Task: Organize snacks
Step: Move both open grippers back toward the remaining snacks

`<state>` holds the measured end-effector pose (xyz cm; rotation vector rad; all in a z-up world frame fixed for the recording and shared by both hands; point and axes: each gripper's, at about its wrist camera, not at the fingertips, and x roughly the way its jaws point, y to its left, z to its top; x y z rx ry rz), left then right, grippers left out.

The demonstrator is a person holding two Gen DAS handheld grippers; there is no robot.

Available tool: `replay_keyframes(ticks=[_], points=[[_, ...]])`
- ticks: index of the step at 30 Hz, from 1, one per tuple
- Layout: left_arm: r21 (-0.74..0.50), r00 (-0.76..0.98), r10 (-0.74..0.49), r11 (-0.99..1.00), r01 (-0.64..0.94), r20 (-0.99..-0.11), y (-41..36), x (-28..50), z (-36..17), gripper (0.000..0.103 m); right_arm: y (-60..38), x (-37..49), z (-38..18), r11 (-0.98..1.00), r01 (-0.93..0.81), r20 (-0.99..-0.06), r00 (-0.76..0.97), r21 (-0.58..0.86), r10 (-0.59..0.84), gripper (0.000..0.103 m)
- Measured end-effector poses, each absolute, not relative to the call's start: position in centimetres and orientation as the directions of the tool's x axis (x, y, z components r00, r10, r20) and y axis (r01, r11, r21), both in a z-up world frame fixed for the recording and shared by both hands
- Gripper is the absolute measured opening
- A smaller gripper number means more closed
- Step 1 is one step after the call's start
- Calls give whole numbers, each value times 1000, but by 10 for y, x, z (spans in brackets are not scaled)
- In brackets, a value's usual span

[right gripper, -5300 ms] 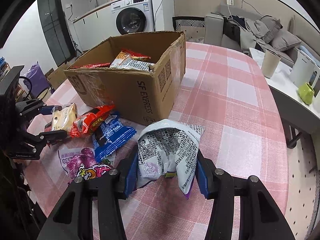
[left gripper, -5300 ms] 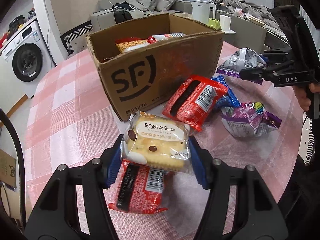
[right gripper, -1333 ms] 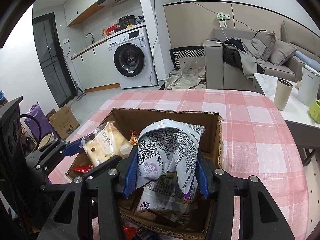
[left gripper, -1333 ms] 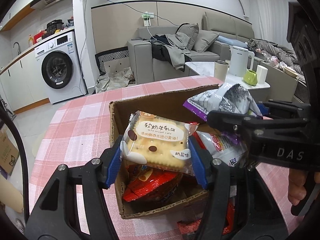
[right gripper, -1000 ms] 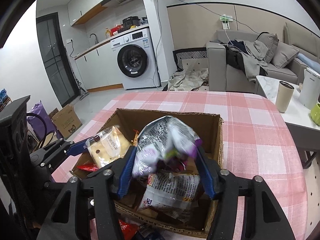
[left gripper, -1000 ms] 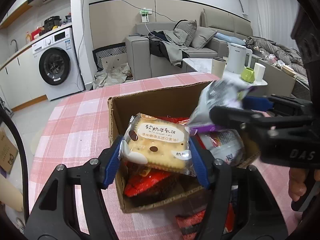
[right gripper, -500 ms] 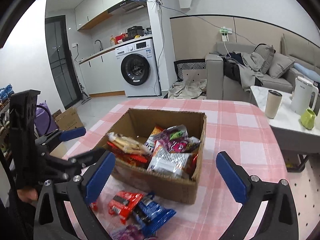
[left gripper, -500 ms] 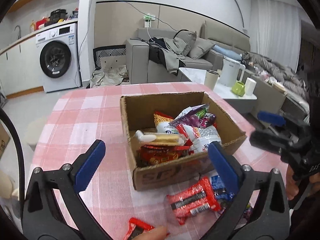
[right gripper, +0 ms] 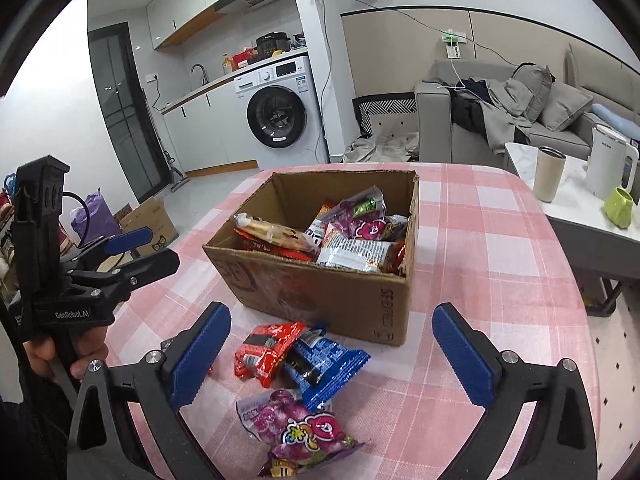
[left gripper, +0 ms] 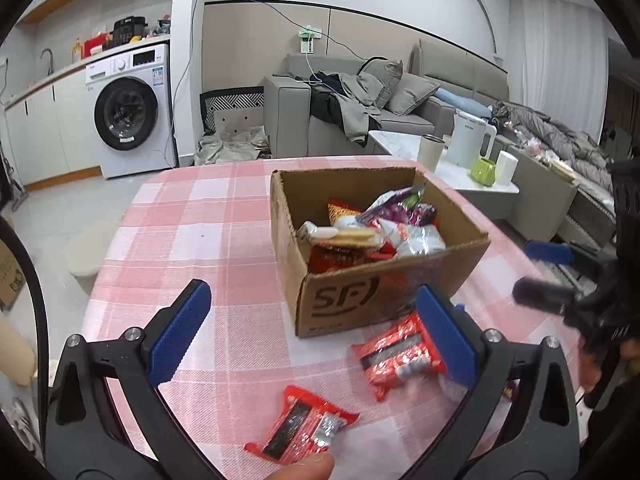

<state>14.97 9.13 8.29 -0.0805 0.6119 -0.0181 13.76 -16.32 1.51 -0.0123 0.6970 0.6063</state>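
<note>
The open cardboard box (left gripper: 384, 296) (right gripper: 320, 292) stands on the pink checked table, filled with snacks. A biscuit pack (left gripper: 352, 236) (right gripper: 272, 234) and a purple-and-white bag (left gripper: 400, 208) (right gripper: 360, 216) lie on top inside it. My left gripper (left gripper: 310, 300) (right gripper: 132, 248) is open and empty, held back from the box's front left. My right gripper (right gripper: 331, 320) (left gripper: 536, 272) is open and empty, on the near side of the box. Two red packets (left gripper: 400, 354) (left gripper: 304, 430) lie on the cloth below the left gripper. A red packet (right gripper: 268, 346), a blue packet (right gripper: 324, 364) and a purple packet (right gripper: 296, 428) lie below the right one.
A low white side table (right gripper: 572, 208) with a kettle, a cup and a green mug stands right of the table. A grey sofa (left gripper: 352, 120) and a washing machine (left gripper: 128, 112) are beyond. A thumb (left gripper: 304, 470) shows at the bottom edge.
Both grippers opened wide and let go: the biscuit pack and the purple-and-white bag now lie in the box. Both grippers then drew back from the box towards the near table edge.
</note>
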Motion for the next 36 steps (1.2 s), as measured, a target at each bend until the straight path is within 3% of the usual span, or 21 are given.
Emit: replay_keyframes(ticks=[21, 36], points=[[-87, 779, -65, 996, 14, -623, 90, 105, 31, 102, -188, 89, -32, 836, -485, -596, 602, 254, 531, 103], [-41, 756, -57, 998, 40, -652, 83, 99, 4, 102, -173, 79, -64, 829, -513, -653, 553, 222, 517, 103]])
